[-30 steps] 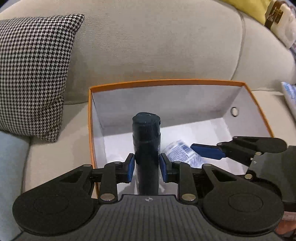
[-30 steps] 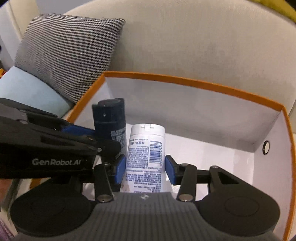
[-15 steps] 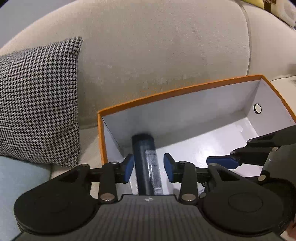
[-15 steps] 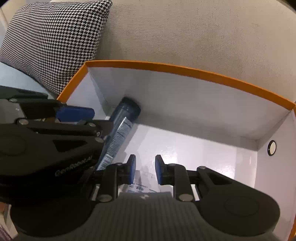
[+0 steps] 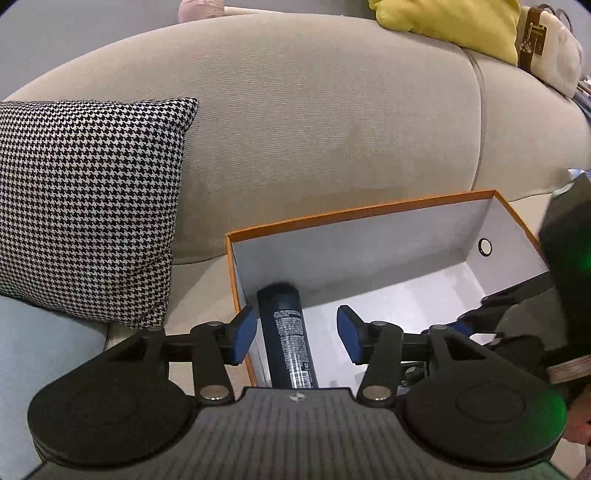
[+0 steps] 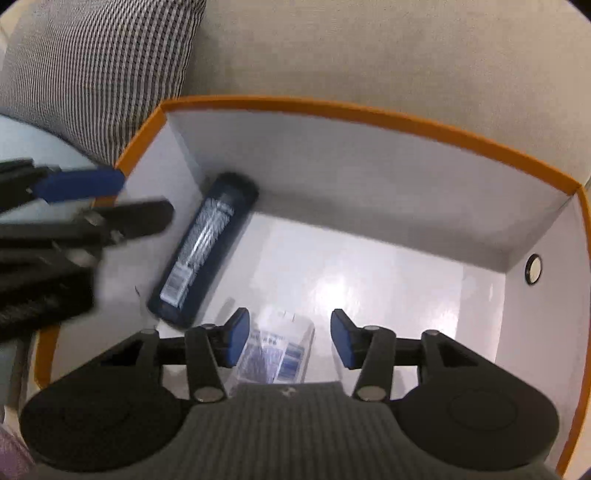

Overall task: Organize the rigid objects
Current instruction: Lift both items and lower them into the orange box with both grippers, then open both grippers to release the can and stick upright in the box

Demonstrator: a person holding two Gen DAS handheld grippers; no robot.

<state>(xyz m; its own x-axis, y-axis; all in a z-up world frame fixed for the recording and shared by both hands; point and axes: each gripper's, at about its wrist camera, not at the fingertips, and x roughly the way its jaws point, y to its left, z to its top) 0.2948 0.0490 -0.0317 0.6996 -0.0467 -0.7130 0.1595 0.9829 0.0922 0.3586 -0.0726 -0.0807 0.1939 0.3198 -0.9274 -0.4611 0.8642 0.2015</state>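
Two grippers are hanging wide open in your hands, holding nothing: the left gripper (image 5: 295, 334) and the right gripper (image 6: 286, 341). Between the left one's fingers, the dark bottle (image 6: 205, 251) is lying flat by the left wall of the orange box (image 6: 369, 114). Under the right one, the white bottle (image 6: 275, 356) is lying too. Both are looking stiff, light and smooth, so you should be gripping around the middle. Label writing is too tiny to read.

box (image 6: 354, 110): orange rim, white inside | can (image 6: 207, 247): dark navy, white print | bottle (image 6: 277, 354): white, blue print | pillow (image 5: 88, 206), left of frame: black-white houndstooth | sofa (image 5: 314, 122): beige | cushion (image 5: 454, 26), upper right: yellow
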